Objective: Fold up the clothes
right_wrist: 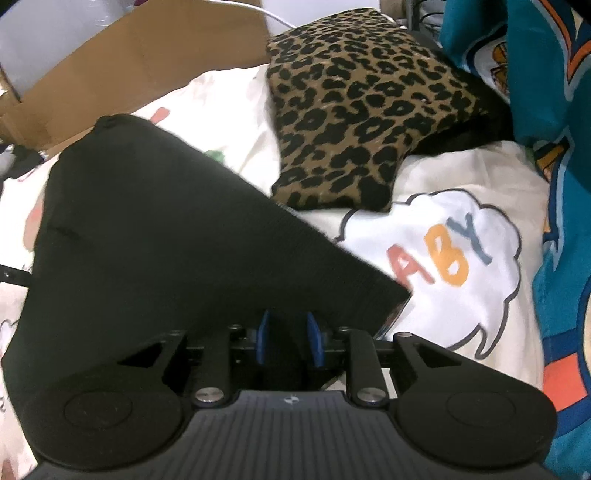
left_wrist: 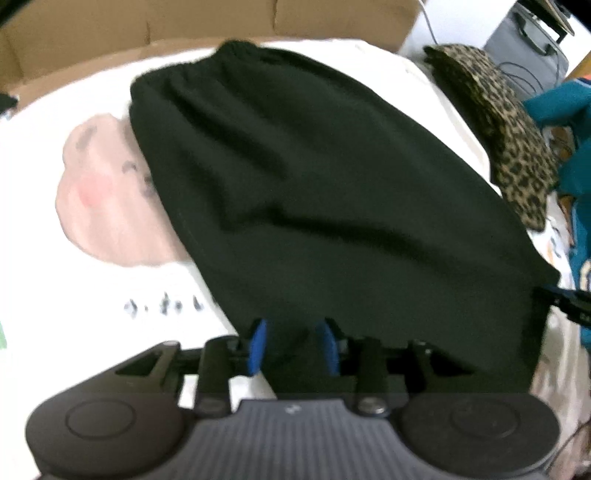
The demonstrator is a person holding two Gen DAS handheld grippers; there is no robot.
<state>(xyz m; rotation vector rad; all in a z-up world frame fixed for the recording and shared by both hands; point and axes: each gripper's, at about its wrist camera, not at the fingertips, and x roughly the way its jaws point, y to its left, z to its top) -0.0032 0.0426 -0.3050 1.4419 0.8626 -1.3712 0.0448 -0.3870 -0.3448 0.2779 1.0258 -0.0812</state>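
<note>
A black garment [left_wrist: 314, 177] lies spread on a white printed sheet [left_wrist: 74, 295], its gathered waistband at the far end. My left gripper [left_wrist: 293, 341] points down over the garment's near edge, its blue pads apart with black cloth lying loosely between them. The same black garment [right_wrist: 147, 240] fills the left of the right wrist view, with a straight hem running diagonally. My right gripper [right_wrist: 289, 338] sits at that hem's near corner, its pads standing apart around the cloth and not pressing it. Part of the right gripper [left_wrist: 565, 302] shows at the garment's right corner.
A leopard-print garment [right_wrist: 354, 103] lies folded beyond the black one. A teal printed garment [right_wrist: 554, 110] is heaped on the right. A cardboard box [left_wrist: 184, 26] stands behind the sheet, and a grey case [left_wrist: 528, 40] at the far right.
</note>
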